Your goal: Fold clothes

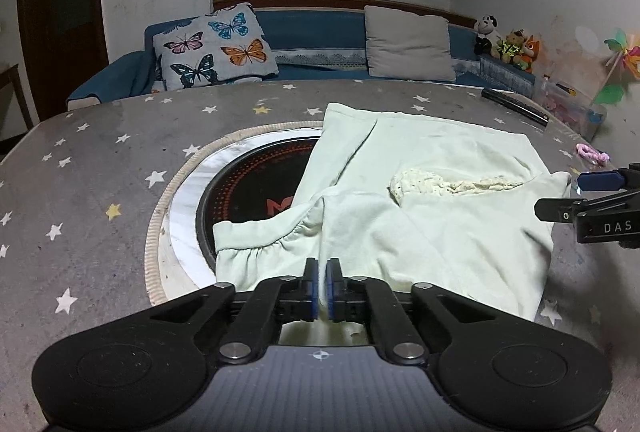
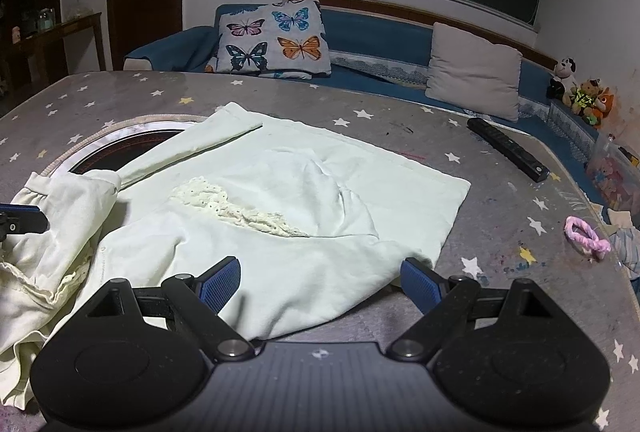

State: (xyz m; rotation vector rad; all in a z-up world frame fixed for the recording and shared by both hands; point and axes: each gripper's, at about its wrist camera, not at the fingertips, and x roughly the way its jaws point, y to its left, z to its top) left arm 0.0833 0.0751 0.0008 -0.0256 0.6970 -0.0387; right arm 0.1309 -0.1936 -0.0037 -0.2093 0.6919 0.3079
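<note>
We find the pale green garment [image 1: 420,192] spread on the star-patterned table [image 1: 100,172], partly covering the round cooktop inset [image 1: 248,188], its long axis running away from us toward the remote control [image 2: 508,148]. The left gripper [image 1: 322,284] sits at the garment's near edge by the gathered waistband, its jaws pinched together on a fold of the cloth, so we judge it the hand placed to lead the next fold. The right gripper [image 2: 320,284] hovers at the garment's near right corner, jaws spread wide and holding nothing.
</note>
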